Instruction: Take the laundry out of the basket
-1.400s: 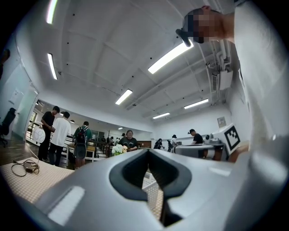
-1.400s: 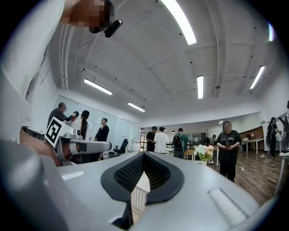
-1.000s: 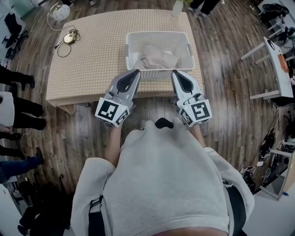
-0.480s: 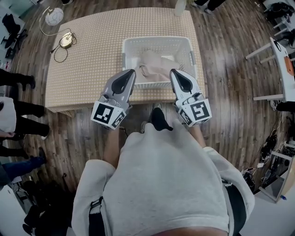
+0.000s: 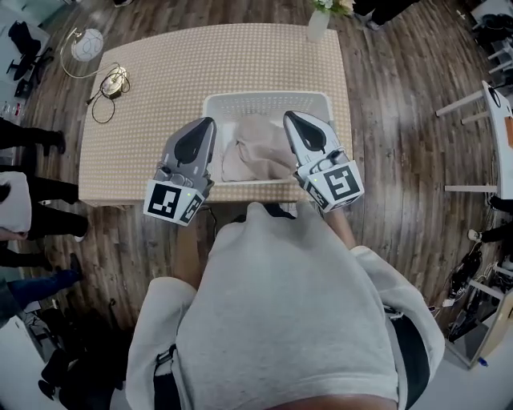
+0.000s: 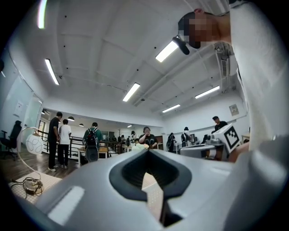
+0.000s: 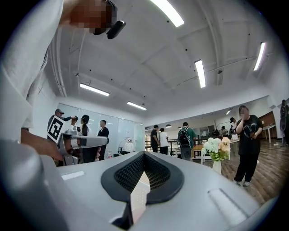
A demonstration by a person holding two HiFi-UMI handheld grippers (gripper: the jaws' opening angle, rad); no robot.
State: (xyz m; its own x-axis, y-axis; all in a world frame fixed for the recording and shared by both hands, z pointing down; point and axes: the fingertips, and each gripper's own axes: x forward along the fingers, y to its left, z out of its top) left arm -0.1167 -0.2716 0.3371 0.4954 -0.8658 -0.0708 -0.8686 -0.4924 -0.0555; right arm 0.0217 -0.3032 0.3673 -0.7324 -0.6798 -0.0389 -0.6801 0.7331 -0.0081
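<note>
Left gripper [image 5: 205, 122] and right gripper [image 5: 291, 117], each with jaws pressed together and empty, hover over the two sides of the white basket [image 5: 264, 98]. Beige laundry [image 5: 255, 156] lies inside the basket, which stands at the near edge of the table [image 5: 152, 88], toward its right corner.

head view: high, steeply down on the table [image 5: 160, 88]
gripper views: low along own jaws, tilted up
shared: person with backpack [image 6: 92, 137], ceiling lights [image 6: 131, 91]

The beige desk [image 5: 160, 104] carried a white basket [image 5: 264, 98] by its near edge, a flower vase [image 5: 318, 24] at the far edge, and a coiled cable [image 5: 108, 82] far left.
</note>
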